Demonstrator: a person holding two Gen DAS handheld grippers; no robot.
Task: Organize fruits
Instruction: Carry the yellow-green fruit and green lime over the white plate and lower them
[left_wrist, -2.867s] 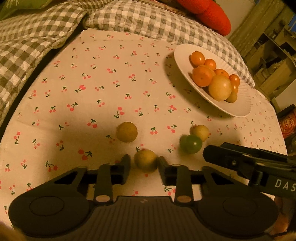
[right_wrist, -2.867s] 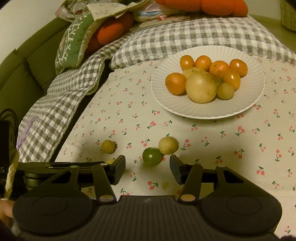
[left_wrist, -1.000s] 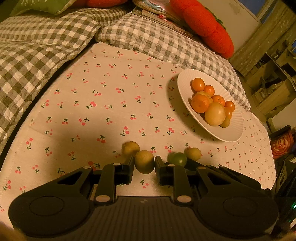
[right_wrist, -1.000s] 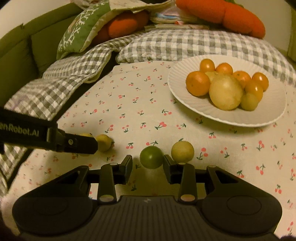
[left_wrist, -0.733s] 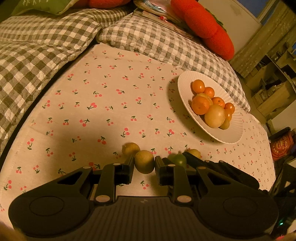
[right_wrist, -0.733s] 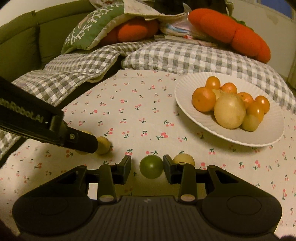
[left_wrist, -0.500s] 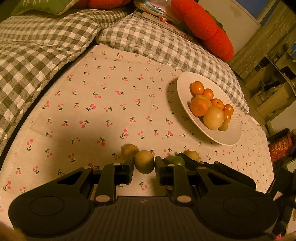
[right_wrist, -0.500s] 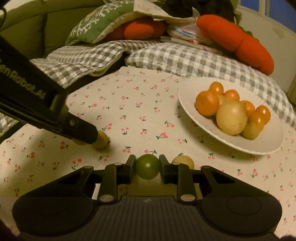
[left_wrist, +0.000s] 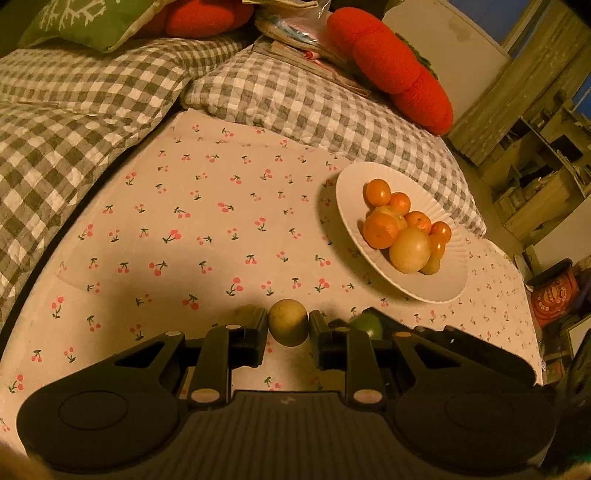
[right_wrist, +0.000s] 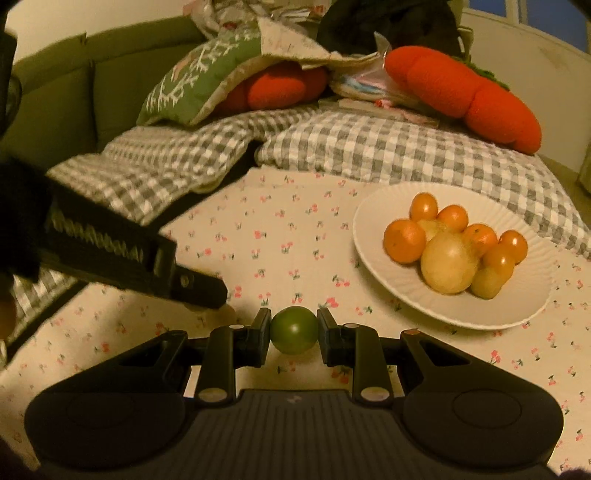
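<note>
At the table's near edge: 2 fruits gripped.
Right gripper just closed on green fruit; left gripper stays clamped on yellow fruit; plate next.

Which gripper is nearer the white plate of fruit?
Right. The right gripper, clamping a green fruit, sits nearer the white plate; the left gripper holds a yellow fruit farther away.
</note>
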